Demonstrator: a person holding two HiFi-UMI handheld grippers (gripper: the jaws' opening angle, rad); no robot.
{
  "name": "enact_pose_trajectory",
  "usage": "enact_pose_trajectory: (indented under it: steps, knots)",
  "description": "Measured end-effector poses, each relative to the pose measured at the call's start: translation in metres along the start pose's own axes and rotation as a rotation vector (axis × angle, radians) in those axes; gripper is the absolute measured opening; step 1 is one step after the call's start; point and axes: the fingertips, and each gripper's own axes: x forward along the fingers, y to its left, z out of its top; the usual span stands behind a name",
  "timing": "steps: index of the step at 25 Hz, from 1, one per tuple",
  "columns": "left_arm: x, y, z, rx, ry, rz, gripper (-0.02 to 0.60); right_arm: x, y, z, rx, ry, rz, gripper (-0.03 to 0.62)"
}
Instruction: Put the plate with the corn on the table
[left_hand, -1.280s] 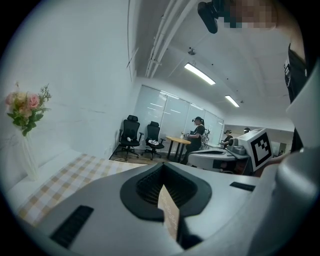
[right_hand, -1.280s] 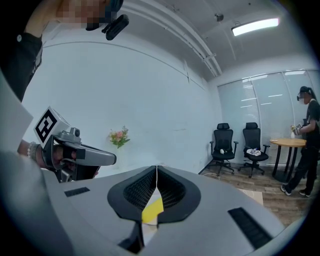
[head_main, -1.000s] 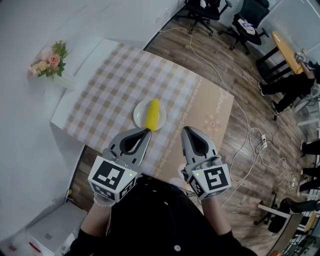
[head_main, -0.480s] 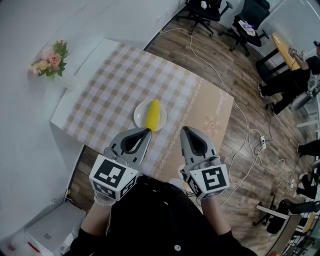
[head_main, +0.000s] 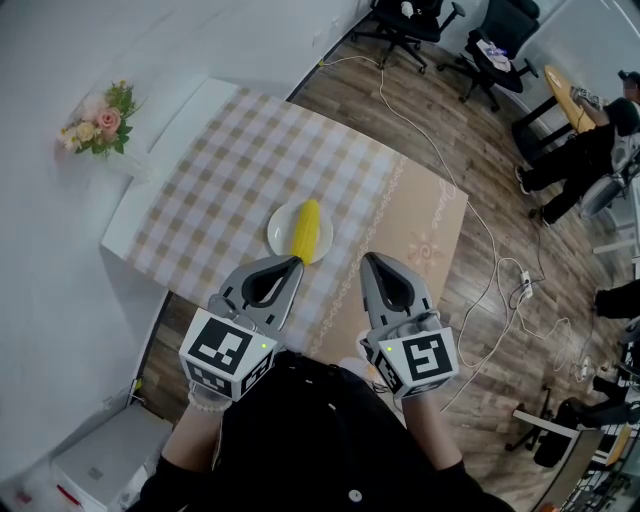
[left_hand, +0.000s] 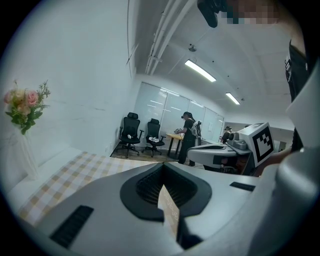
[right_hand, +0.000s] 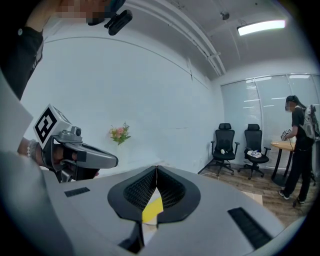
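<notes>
Two hand-held grippers hang side by side over the near edge of the bench (head_main: 222, 160), which is covered by a beige-and-white checked cloth with a plain tan patterned strip (head_main: 425, 228) at its right end. The left gripper (head_main: 296, 263) has its jaws pressed together at the tips with nothing between them; its own view shows only the cloth through the opening behind the tips. The right gripper (head_main: 367, 259) is likewise closed tip to tip and empty, and in its view a patch of yellow shows through the gap behind the tips.

A round white plate (head_main: 279, 236) sits on the bench near the middle of the near edge, just beyond the left gripper's tips and apart from both grippers. A yellow cob of corn (head_main: 305, 229) lies on it, running from near to far.

At the far left corner stands a white vase of pink flowers (head_main: 100, 118). Black office chairs (head_main: 410, 18) stand on the wooden floor (head_main: 470, 130) at the far side, a white cable (head_main: 487, 232) trails across it, and a person in dark clothes (head_main: 585, 155) is at the far right.
</notes>
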Motion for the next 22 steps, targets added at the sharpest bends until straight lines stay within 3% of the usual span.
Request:
enact_pose_trajectory:
  steps: [22]
  knots:
    - [0.0032,-0.0006,-0.0043,0.001,0.013,-0.005,0.012,0.0023,0.0023,-0.0059,0.002,0.022,0.009,0.041]
